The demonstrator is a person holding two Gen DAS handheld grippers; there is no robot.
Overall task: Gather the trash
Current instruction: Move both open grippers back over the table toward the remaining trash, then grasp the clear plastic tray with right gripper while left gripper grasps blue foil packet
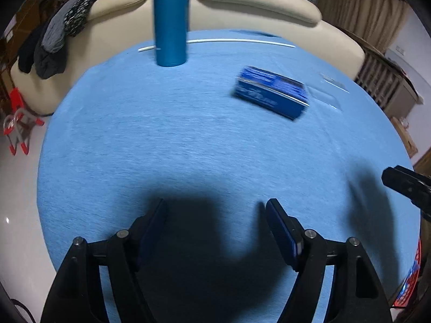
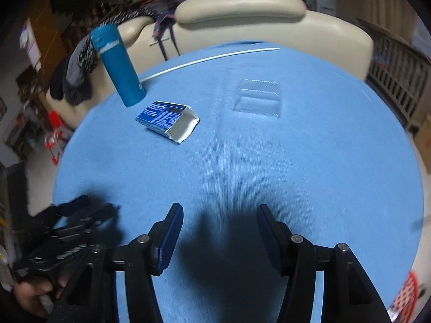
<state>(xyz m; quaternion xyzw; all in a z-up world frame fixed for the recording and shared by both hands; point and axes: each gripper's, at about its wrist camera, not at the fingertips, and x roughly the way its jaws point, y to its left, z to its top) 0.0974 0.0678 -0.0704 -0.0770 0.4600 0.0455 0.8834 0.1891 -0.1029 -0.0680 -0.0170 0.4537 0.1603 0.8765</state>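
A round table (image 2: pixel 269 161) covered in light blue cloth fills both views. Left tongs (image 1: pixel 215 204) and right tongs (image 2: pixel 219 208) sit at the bottom of their frames, both released with nothing between the fingers. A torn blue box (image 2: pixel 167 119) lies left of centre in the right wrist view. A clear plastic tray (image 2: pixel 258 98) rests upper centre. A teal bottle (image 2: pixel 118 67) stands upper left, near a thin white rod (image 2: pixel 210 59). A cream sofa (image 2: pixel 269 18) sits behind.

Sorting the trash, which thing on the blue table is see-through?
The clear plastic tray, right of the torn-open blue carton. The carton, the white straw and the teal bottle are opaque.
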